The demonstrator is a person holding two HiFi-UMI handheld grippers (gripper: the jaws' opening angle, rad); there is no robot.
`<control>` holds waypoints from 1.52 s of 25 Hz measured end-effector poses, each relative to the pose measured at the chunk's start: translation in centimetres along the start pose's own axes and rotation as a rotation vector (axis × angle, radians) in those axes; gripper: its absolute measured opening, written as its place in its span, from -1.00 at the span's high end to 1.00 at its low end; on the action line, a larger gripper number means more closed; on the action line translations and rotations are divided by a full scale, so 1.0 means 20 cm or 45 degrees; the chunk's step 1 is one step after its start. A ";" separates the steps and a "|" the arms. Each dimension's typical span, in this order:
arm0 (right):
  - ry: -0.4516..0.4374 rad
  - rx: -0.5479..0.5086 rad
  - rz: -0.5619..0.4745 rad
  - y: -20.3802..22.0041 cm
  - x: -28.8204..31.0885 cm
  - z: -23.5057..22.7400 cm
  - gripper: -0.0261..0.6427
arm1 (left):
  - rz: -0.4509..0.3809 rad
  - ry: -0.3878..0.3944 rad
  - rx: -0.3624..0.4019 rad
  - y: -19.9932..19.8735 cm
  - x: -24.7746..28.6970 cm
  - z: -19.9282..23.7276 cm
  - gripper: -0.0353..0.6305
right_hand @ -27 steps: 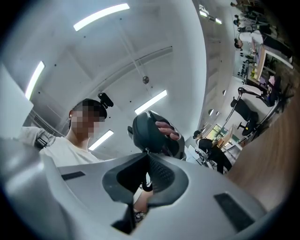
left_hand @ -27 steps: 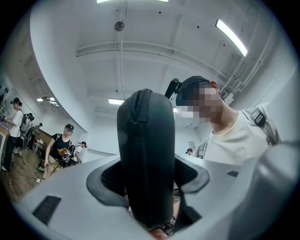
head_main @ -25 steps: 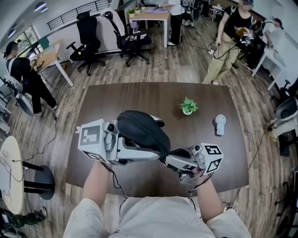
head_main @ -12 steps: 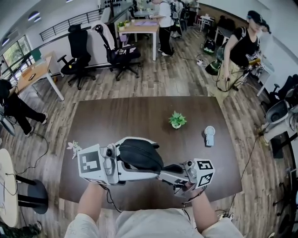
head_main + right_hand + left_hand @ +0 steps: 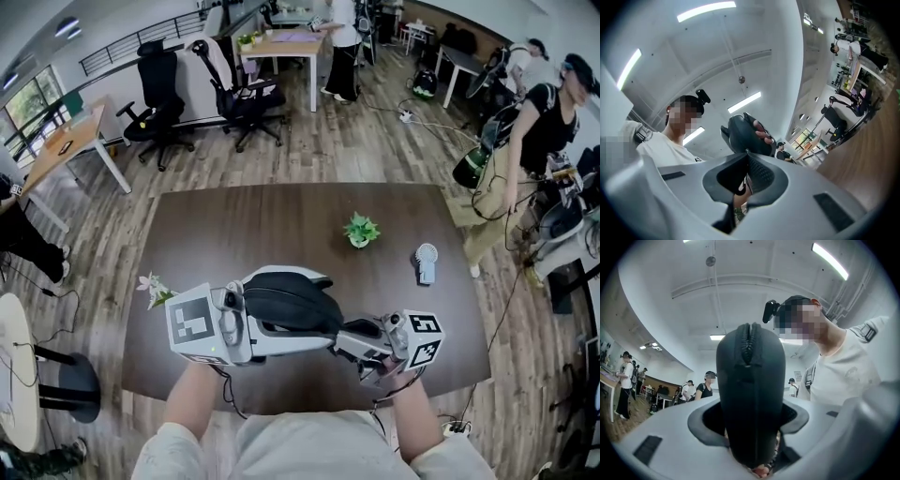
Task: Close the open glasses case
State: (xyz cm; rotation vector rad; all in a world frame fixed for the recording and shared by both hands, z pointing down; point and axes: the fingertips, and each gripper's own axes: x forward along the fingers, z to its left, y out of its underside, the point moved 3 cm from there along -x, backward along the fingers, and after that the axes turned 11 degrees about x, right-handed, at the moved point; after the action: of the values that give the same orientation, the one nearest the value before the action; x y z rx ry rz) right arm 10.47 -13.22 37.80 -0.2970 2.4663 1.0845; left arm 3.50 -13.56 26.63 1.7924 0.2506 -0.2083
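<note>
Case (image 5: 286,298) lies lower centre in the head view, long axis left-right, clamped in my left gripper (image 5: 298,330); my right gripper (image 5: 347,330) is at its right end. Left gripper view: zip (image 5: 749,345) runs upright at centre. Right gripper view: jaws pressed together, case just above them.

The table (image 5: 262,225) is mostly open; a plant (image 5: 360,229) and a fan (image 5: 426,262) stand toward its right.
</note>
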 end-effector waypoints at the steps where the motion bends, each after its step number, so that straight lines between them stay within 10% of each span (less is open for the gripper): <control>1: 0.001 0.000 0.011 0.01 0.01 0.00 0.92 | 0.000 0.002 -0.001 0.00 0.00 -0.01 0.09; 16: -0.011 0.025 0.084 0.06 0.09 -0.02 0.91 | -0.004 0.078 -0.090 0.01 -0.07 -0.04 0.12; 38: -0.261 0.269 -0.194 -0.02 0.02 -0.03 0.92 | 0.139 0.102 0.024 0.03 -0.08 -0.04 0.12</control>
State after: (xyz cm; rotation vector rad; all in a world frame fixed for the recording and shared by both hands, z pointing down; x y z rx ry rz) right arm 10.17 -13.95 37.72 -0.2879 2.3083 0.7454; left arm 2.15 -13.00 27.91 1.8293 0.2080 -0.0617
